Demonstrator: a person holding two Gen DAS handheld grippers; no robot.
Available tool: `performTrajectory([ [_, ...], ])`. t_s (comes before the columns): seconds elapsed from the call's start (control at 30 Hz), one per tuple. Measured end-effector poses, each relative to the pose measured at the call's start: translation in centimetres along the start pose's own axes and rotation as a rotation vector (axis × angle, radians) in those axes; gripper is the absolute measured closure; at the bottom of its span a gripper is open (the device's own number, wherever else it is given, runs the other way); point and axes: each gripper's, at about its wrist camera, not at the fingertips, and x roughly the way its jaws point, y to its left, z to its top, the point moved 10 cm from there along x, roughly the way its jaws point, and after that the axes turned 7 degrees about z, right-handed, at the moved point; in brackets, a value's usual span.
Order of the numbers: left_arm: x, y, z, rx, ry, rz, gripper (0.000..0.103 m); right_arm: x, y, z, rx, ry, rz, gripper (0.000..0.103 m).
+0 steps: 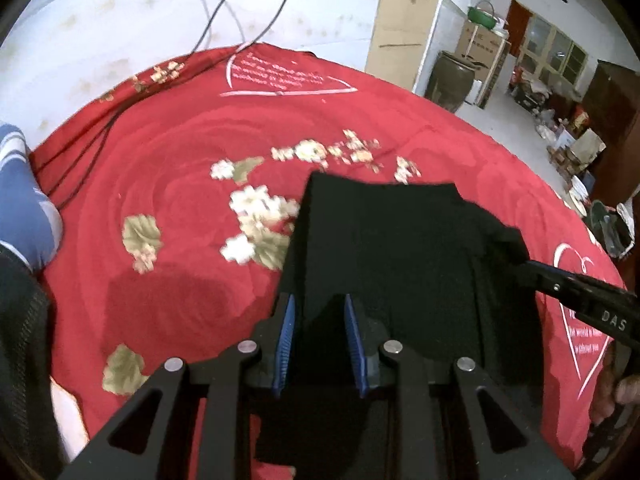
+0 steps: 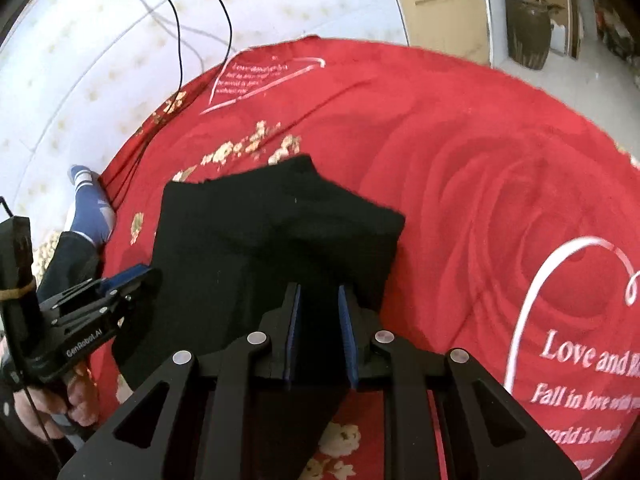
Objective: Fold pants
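Note:
Black pants (image 1: 384, 236) hang and drape over a red bedspread (image 1: 180, 184), held at two spots. My left gripper (image 1: 320, 304) is shut on the near left edge of the pants, blue pads (image 1: 286, 340) pressing the cloth. In the right wrist view the pants (image 2: 256, 232) are bunched, and my right gripper (image 2: 319, 292) is shut on their near right edge. Each gripper also shows in the other's view: the right gripper (image 1: 516, 258) biting the cloth's corner at the right, the left gripper (image 2: 136, 280) clamped on the cloth at the left.
The red bedspread (image 2: 460, 152) carries flowers and white heart prints. Black cables (image 1: 224, 12) run over a white padded headboard (image 2: 80, 80). A person's blue socked foot (image 1: 24, 200) rests at the bed's left edge. Beyond the bed stand a brown jar (image 1: 450, 76) and boxes.

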Motion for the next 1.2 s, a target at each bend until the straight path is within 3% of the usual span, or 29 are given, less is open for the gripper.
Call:
performTrajectory([
  [0.23,1.8,-1.7,3.9,0.067,-0.020,-0.007,0.074,0.9,-0.3,2.5,-0.020,-0.028,0.008,0.084],
  [0.33,3.8,-1.8,4.2,0.081,0.000,0.000,0.074,2.1,-2.2,3.2,0.003,-0.020,-0.049,0.084],
  [0.43,4.3,-1.9,4.3,0.081,-0.010,-0.014,0.073,2.5,-3.6,3.5,0.053,-0.022,-0.030,0.084],
  [0.6,4.3,-1.8,4.3,0.075,-0.016,-0.032,0.073,2.8,-3.1,3.7,-0.042,-0.047,-0.071,0.085],
  [0.7,3.2,-1.6,4.2,0.102,-0.006,-0.009,0.073,2.1,-3.1,3.5,0.007,0.000,-0.058,0.084],
  [0.87,-1.6,-1.6,1.7,0.094,-0.037,-0.017,0.073,-2.3,-0.6,1.5,-0.059,-0.035,-0.051,0.080],
  [0.97,-4.0,-2.2,-1.2,0.102,-0.039,-0.035,0.073,-4.3,1.8,-2.4,-0.113,-0.017,-0.028,0.077],
  [1.13,-5.3,-3.8,-7.2,0.157,0.047,-0.074,0.073,-5.7,4.2,-8.2,-0.141,0.037,-0.025,0.077],
  [1.2,-4.9,-4.5,-8.9,0.214,0.078,-0.049,0.073,-5.4,4.9,-9.9,-0.146,0.068,-0.026,0.077],
])
